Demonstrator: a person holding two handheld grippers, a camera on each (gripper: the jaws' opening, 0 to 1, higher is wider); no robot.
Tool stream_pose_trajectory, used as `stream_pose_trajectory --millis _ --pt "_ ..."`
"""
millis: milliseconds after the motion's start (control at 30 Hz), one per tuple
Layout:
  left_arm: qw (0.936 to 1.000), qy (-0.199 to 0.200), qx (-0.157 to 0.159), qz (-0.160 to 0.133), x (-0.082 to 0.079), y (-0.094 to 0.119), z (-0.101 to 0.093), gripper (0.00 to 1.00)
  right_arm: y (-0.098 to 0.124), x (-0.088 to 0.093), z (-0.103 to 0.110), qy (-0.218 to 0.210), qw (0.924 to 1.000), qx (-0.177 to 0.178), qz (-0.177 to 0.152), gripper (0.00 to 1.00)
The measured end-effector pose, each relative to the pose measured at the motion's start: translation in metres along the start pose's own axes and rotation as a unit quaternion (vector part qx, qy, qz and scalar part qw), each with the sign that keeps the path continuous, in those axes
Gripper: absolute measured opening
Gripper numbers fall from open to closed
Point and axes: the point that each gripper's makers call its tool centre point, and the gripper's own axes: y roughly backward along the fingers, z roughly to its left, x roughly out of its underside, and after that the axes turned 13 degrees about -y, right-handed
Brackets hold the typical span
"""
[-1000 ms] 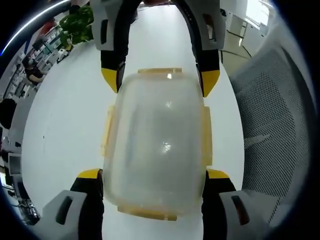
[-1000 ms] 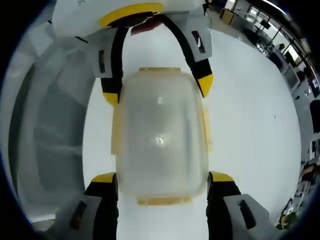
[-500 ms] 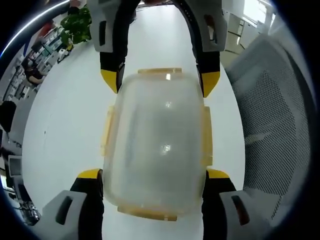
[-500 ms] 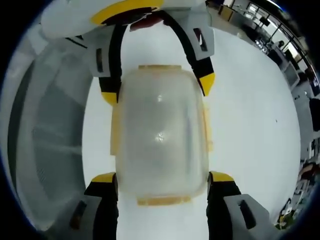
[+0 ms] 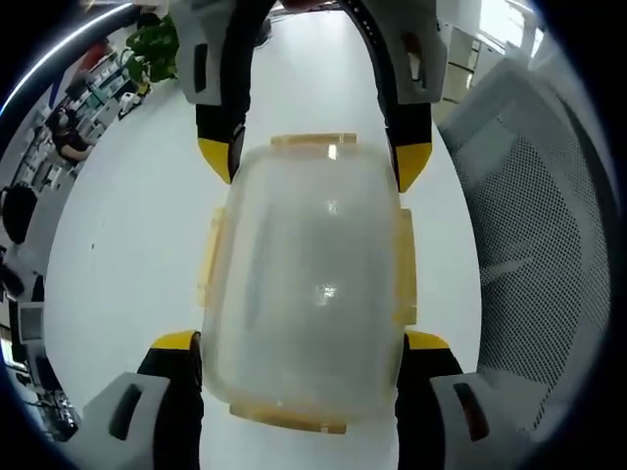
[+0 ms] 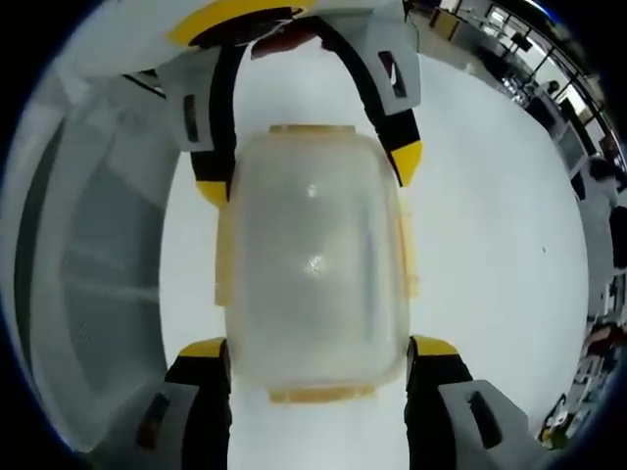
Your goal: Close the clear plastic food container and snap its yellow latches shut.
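Note:
A clear plastic food container (image 5: 309, 284) lies on a white table (image 5: 127, 245) with its lid on. Yellow latches run along its long sides (image 5: 209, 259) and sit at both ends (image 5: 313, 140). My left gripper (image 5: 302, 343) clamps the near end in the left gripper view, its yellow-tipped jaws against both sides. My right gripper (image 5: 313, 159) grips the opposite end. In the right gripper view the same container (image 6: 313, 264) sits between my right gripper (image 6: 318, 348) at the bottom and my left gripper (image 6: 309, 171) at the top. Whether the latches are snapped I cannot tell.
A grey mesh chair (image 5: 529, 225) stands close beside the table, seen also as the chair (image 6: 98, 264) in the right gripper view. A green plant (image 5: 157, 44) and office desks lie far off. Bare white table (image 6: 490, 245) surrounds the container.

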Motion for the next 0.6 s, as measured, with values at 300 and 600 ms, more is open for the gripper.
stream_pose_trajectory --millis 300,600 --pt "1.0 -0.004 -0.002 0.004 0.001 -0.002 0.006 0.82 0.0 0.0 -0.006 -0.004 1.0 0.004 0.007 0.72" --pt "1.0 -0.003 -0.004 0.006 0.003 -0.005 0.018 0.83 0.0 -0.003 -0.017 -0.001 1.0 0.002 -0.003 0.72"
